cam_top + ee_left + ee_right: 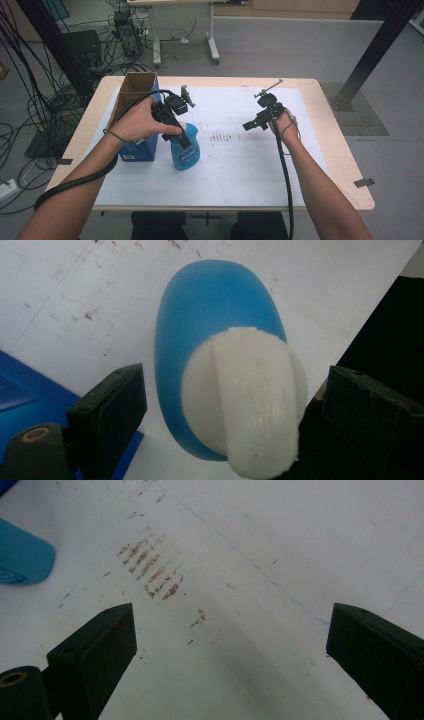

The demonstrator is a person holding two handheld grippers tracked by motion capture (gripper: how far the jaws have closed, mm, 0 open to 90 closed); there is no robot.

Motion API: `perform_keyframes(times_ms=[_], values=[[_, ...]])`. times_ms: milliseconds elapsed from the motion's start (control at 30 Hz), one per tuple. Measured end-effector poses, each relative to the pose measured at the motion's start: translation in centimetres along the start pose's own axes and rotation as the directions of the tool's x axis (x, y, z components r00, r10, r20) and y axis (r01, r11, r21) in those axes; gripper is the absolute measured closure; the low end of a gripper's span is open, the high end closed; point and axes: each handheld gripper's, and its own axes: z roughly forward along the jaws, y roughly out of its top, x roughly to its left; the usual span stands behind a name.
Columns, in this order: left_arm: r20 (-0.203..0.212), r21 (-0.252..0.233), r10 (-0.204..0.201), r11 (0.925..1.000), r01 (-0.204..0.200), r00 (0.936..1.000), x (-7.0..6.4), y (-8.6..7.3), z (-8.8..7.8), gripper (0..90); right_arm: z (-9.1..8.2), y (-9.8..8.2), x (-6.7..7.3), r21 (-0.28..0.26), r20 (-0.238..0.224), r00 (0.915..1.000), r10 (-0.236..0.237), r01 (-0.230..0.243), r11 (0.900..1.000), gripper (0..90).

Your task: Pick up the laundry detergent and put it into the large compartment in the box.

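Left gripper (181, 131) held over the blue bottle (185, 147) at left centre of the high view, pointing down at the bottle's white cap (250, 400). Fingers (112, 412) spread wide in the left gripper view, one on each side of the cap, with a gap showing at the left side; no contact to be made out there, and the right side too dark to tell. Bottle standing upright on the white sheet (240, 165) covering the table (345, 165), just beside a blue carton (140, 150) and an open cardboard box (135, 90) toward the upper left.

Right gripper (250, 125) held at right centre of the high view, well apart from the bottle, aimed toward the middle of the sheet. Fingers (100, 645) spread wide and holding nothing, with a patch of brown smudges (150, 570) on the sheet between and beyond them. Edge of the blue bottle (22, 555) at the left of the right gripper view. Black cable (285, 170) trailing down along the right forearm.
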Motion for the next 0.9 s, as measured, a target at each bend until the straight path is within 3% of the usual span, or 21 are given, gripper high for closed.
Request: perform_keyframes(times_ms=[900], values=[[0.009, 0.003, 0.001, 1.0, -0.001, 1.0, -0.08, 0.21, 0.03, 10.8, -0.26, -0.01, -0.2, -0.007, 0.008, 0.9999, -0.009, 0.009, 1.0, 5.6]])
